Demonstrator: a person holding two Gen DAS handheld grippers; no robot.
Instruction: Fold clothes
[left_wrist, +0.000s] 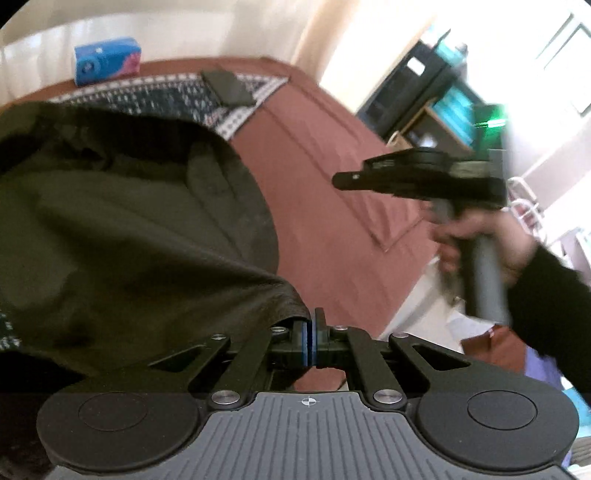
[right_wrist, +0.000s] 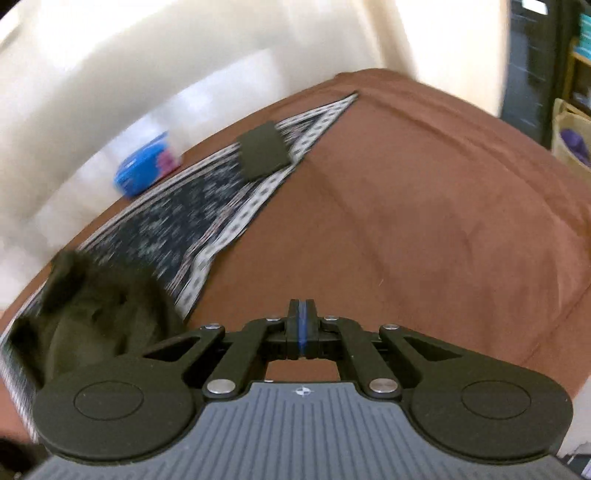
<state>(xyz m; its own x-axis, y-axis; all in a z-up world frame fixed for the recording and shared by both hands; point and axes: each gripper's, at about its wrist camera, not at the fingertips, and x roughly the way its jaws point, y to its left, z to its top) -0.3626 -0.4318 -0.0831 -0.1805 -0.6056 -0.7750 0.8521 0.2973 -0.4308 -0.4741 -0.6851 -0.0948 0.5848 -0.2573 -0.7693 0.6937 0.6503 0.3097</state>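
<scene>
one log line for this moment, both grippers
left gripper: shut on dark garment edge | right gripper: shut, empty, above brown bedspread | fold: unfinished

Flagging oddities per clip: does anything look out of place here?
Little stands out: the dark olive garment hangs bunched from the shut left gripper; the right gripper is shut on nothing. Both views are blurred.

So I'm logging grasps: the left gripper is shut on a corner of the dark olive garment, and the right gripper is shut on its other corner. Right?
Half right. The left gripper is shut on the dark olive garment, but the right gripper is shut on nothing; the right wrist view shows only the brown bedspread past its fingertips.
</scene>
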